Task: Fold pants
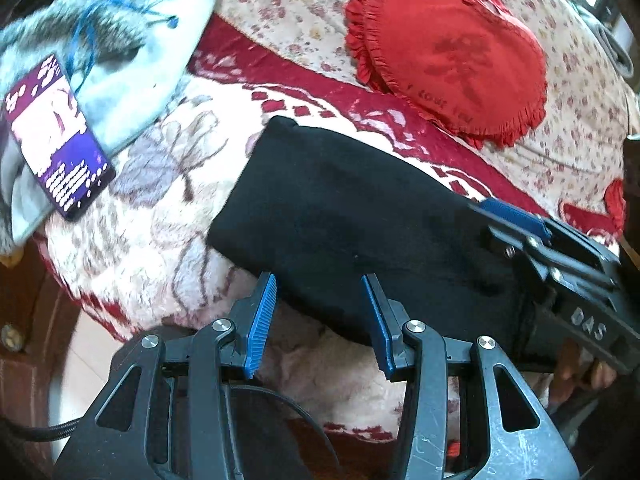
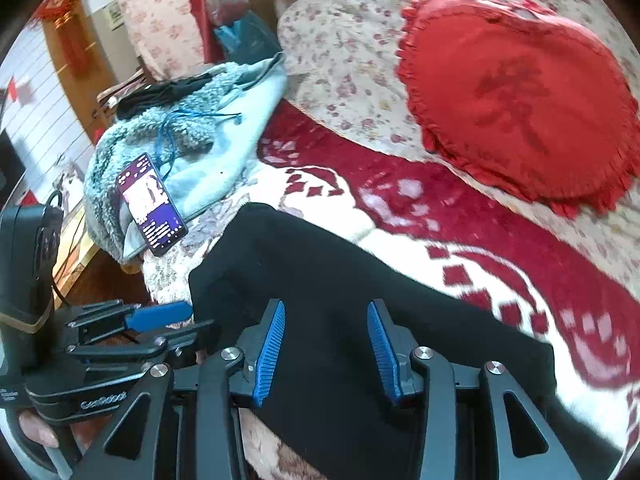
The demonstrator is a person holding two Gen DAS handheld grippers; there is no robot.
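The black pants [image 1: 340, 216] lie folded into a rectangle on the red-and-cream blanket [image 1: 160, 216]. My left gripper [image 1: 320, 320] is open, its blue pads at the near edge of the pants, holding nothing. My right gripper [image 2: 326, 344] is open just above the pants [image 2: 320, 280], holding nothing. The right gripper also shows in the left wrist view [image 1: 560, 256] at the pants' right end. The left gripper shows in the right wrist view [image 2: 160, 316] at the pants' left edge.
A red heart-shaped cushion [image 1: 452, 52] lies beyond the pants on a floral sheet [image 1: 288, 12]. A phone [image 1: 56, 136] with a lit screen rests on a grey-blue fleece garment [image 1: 116, 44] at the left. The bed's edge and wooden floor [image 1: 24, 312] are lower left.
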